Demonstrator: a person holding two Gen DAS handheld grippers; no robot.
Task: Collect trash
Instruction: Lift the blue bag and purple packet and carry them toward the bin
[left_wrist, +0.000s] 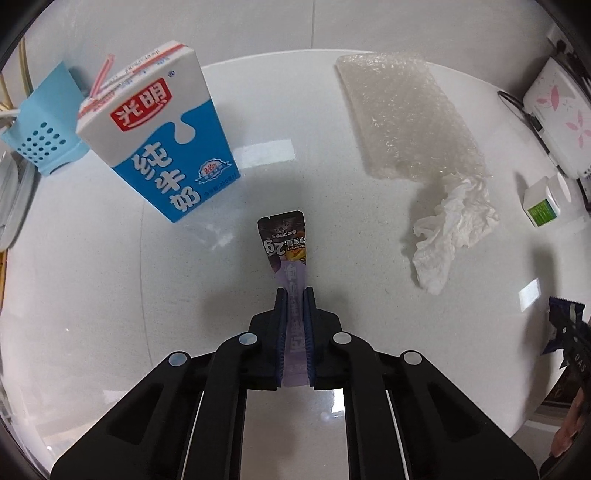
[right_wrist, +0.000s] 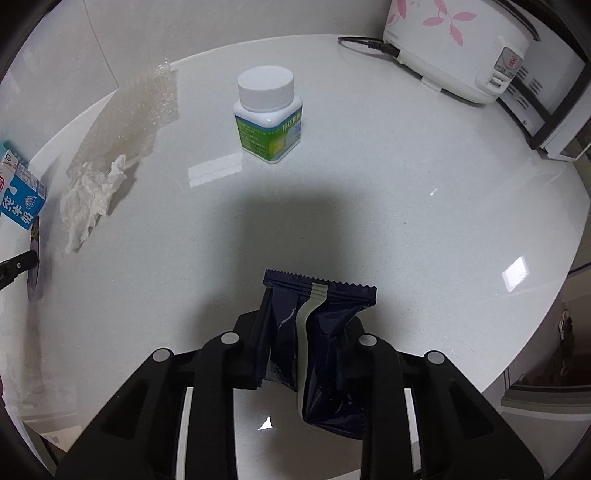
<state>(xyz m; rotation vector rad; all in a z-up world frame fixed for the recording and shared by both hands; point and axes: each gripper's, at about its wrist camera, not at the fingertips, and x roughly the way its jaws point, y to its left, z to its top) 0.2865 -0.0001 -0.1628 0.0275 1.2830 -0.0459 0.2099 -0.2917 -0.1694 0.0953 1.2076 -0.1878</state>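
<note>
Currently, the left gripper (left_wrist: 294, 295) is pressed together on a narrow purple-and-black snack sachet (left_wrist: 286, 243), which projects forward from between its fingers above the white table (left_wrist: 110, 295). The right gripper (right_wrist: 306, 325) pinches a crumpled dark blue wrapper (right_wrist: 317, 332), its serrated end pointing forward over the table.

Items on the table:
- A blue-and-white milk carton (left_wrist: 159, 136) with a striped straw (left_wrist: 101, 74) stands to the left of the sachet.
- A sheet of bubble wrap (left_wrist: 406, 114) lies far right of the carton.
- A crumpled white tissue (left_wrist: 450, 232) touches the near edge of the bubble wrap.
- A white bottle with a green label (right_wrist: 269, 118) stands upright ahead of the right gripper.
- A white rice cooker (right_wrist: 454, 48) with pink flower print sits at the far right edge.
</note>
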